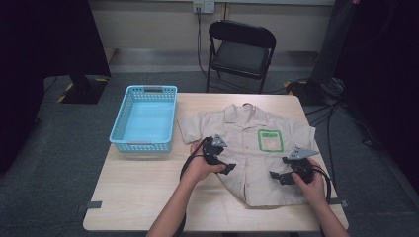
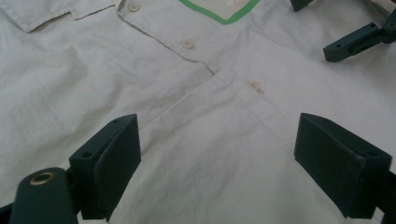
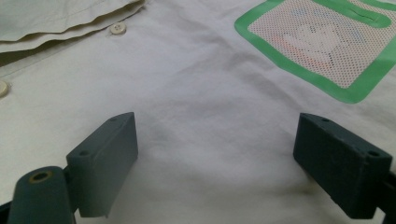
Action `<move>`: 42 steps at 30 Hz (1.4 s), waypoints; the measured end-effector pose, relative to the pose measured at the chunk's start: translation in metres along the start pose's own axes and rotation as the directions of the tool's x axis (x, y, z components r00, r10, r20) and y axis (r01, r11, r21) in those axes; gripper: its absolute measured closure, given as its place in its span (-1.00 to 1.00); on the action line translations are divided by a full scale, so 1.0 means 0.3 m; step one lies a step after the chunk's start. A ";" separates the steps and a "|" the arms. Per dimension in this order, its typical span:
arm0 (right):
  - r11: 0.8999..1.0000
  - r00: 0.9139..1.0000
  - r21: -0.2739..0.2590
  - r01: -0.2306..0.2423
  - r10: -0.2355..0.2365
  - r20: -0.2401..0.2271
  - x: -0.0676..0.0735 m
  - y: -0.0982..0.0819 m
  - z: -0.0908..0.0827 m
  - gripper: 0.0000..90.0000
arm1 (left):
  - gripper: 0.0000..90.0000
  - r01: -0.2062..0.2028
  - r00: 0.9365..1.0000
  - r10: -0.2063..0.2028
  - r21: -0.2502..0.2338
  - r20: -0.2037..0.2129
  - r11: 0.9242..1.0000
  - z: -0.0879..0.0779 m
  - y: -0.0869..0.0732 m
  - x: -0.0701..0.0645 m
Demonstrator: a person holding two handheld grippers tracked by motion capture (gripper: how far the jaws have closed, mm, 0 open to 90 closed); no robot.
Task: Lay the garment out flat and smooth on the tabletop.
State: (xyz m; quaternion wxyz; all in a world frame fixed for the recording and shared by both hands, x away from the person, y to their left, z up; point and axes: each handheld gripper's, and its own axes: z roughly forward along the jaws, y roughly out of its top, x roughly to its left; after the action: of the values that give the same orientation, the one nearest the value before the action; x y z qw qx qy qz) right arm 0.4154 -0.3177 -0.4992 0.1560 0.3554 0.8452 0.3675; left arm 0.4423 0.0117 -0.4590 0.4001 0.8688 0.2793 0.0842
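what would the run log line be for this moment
scene: beige shirt flat on table | left gripper open over shirt | right gripper open over shirt | blue basket empty

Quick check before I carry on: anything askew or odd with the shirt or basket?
Mostly fine. The shirt lies flat, but its front placket gapes open below the third button, one edge folded over. The basket sits upright. Both grippers hover open.
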 end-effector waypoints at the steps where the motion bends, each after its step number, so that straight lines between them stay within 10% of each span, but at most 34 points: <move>1: 1.000 1.000 0.000 0.000 0.000 0.000 0.000 0.000 0.000 -0.71 | -0.68 -0.002 1.000 0.002 0.003 0.000 1.000 0.008 0.008 0.000; 28: 1.000 1.000 0.000 0.000 0.000 -0.001 0.000 0.000 0.000 -0.71 | -0.25 -0.030 1.000 0.030 0.076 -0.002 0.997 0.199 0.077 -0.027; 42: 1.000 1.000 0.000 0.000 0.000 -0.001 0.000 0.000 0.000 -0.71 | 0.78 -0.124 0.992 0.122 0.123 0.025 0.985 0.204 0.079 -0.066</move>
State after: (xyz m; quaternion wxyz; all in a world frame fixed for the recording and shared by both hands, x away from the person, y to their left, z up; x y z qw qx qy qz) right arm 0.4155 -0.3177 -0.4992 0.1557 0.3553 0.8453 0.3675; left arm 0.4585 -0.0512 -0.4806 0.3418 0.9083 0.2262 0.0835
